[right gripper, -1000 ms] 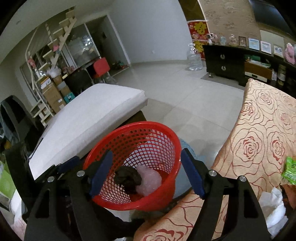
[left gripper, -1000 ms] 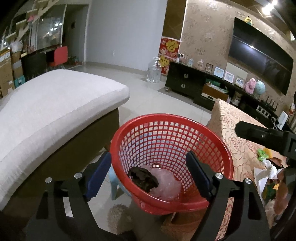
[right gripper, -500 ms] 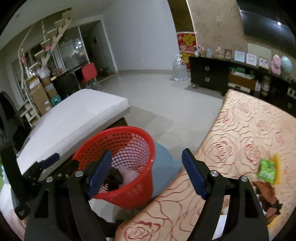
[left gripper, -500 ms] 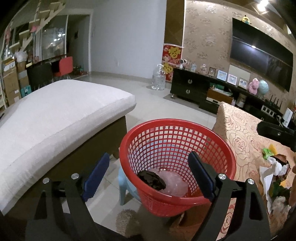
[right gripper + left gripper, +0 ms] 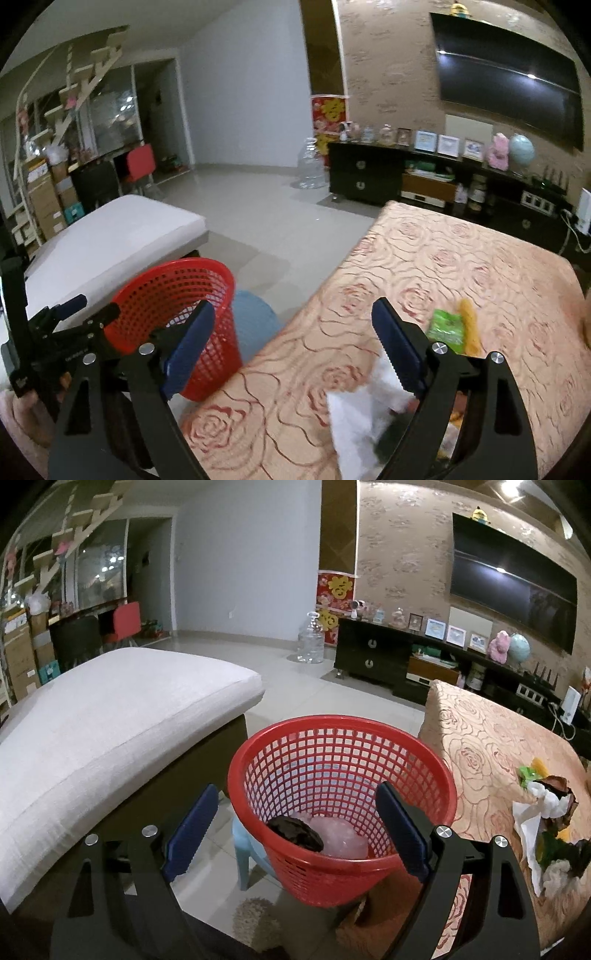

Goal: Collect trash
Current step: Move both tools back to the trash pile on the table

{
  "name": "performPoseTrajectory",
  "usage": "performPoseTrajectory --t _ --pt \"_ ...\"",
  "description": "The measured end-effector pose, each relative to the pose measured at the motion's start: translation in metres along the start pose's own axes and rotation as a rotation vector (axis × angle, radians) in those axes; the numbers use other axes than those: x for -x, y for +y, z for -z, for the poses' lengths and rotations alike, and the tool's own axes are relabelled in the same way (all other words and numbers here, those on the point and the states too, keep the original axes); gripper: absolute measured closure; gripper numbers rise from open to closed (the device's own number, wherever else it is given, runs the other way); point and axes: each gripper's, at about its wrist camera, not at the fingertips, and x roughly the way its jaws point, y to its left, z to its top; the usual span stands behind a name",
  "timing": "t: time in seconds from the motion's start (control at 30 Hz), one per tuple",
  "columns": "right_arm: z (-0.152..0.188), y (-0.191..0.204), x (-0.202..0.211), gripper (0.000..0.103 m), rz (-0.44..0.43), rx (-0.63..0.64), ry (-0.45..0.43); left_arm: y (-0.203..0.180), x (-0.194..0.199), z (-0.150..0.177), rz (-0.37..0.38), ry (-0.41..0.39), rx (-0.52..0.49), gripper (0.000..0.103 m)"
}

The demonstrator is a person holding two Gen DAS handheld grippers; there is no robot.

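A red mesh basket (image 5: 340,771) stands beside the table and holds a dark lump (image 5: 295,832) and a pinkish plastic wad (image 5: 343,840). My left gripper (image 5: 295,790) hovers open just above the basket's near rim, gripping nothing. On the rose-patterned tablecloth (image 5: 461,266) lie a white paper (image 5: 354,417), a green wrapper (image 5: 445,326) and a yellow piece (image 5: 469,325). My right gripper (image 5: 295,306) is over the table's near edge. Its jaws are opening and nothing is between them. The right finger (image 5: 399,350) hangs above the white paper. The basket (image 5: 177,291) is at its left.
A pale blue plastic stool (image 5: 247,849) sits under the basket. A white cushioned sofa (image 5: 110,720) fills the left. A dark TV cabinet (image 5: 388,657) and a water jug (image 5: 311,638) stand at the far wall across tiled floor. More trash (image 5: 546,823) is piled on the table's right.
My right gripper has swung from above the basket to the right, over the table, and its jaws have widened. The left gripper has stayed by the basket.
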Motion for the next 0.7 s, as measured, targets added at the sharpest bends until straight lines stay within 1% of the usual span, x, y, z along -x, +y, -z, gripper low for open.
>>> performPoseTrajectory --t 0.13,0.3,0.43,0.7 --pt "0.011 -0.016 0.018 0.019 0.027 -0.029 -0.012 -0.003 0.002 0.004 0.008 0.004 -0.010 0.019" --pt "0.029 -0.042 0.033 0.018 0.110 -0.059 -0.014 -0.011 0.005 0.007 0.021 0.008 -0.029 0.019" --pt "0.038 -0.073 0.042 0.018 0.150 -0.134 -0.003 -0.021 0.008 0.010 0.046 0.013 -0.048 0.019" --pt "0.055 -0.104 0.049 0.017 0.208 -0.187 0.012 -0.054 0.010 0.019 0.109 0.040 -0.099 0.019"
